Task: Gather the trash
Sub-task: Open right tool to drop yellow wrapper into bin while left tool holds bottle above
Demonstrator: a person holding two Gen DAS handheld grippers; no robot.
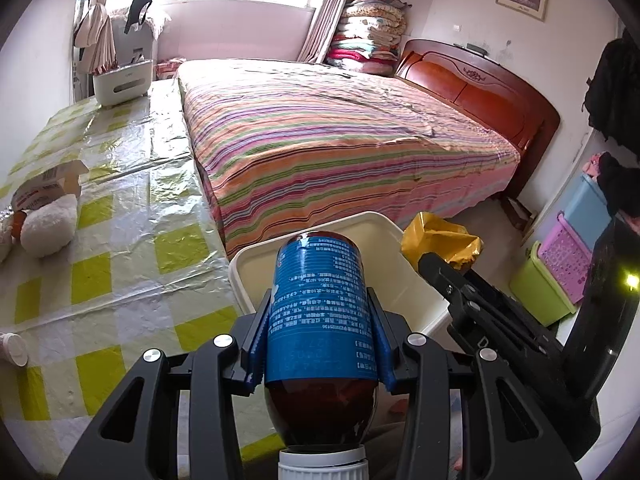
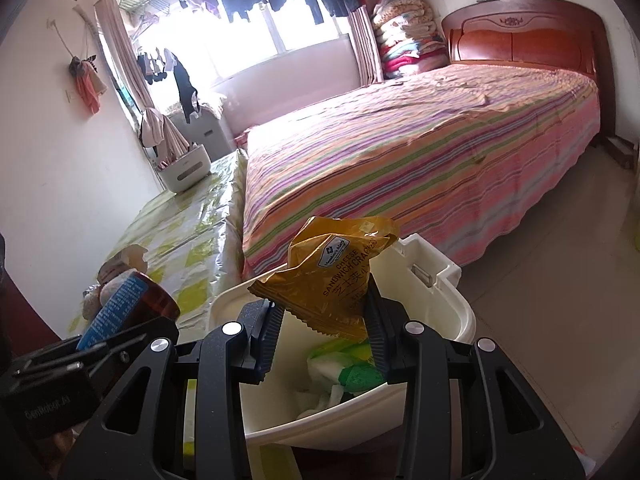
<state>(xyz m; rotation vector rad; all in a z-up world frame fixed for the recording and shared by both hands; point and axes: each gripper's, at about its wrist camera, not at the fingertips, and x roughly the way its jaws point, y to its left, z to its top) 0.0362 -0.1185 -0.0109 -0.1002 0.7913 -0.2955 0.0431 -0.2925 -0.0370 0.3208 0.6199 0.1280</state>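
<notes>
My left gripper (image 1: 320, 340) is shut on a brown bottle with a blue label (image 1: 322, 312), white cap toward the camera, held over the near rim of a white trash bin (image 1: 256, 268). In the right wrist view the same bottle (image 2: 124, 308) shows at lower left. My right gripper (image 2: 324, 328) is shut on a yellow cracker wrapper (image 2: 336, 276), held above the open white bin (image 2: 456, 304), which has white and green scraps (image 2: 352, 368) inside. From the left wrist view the wrapper (image 1: 440, 240) and the right gripper's finger (image 1: 448, 280) appear to the right of the bin.
A bed with a striped sheet (image 1: 340, 136) fills the room beyond the bin. A lower surface with a yellow-checked plastic cover (image 1: 120, 220) carries a carton and a white plush (image 1: 48, 220), a small cup (image 1: 14, 348) and a white box (image 1: 122, 80). Coloured crates (image 1: 560, 264) stand at right.
</notes>
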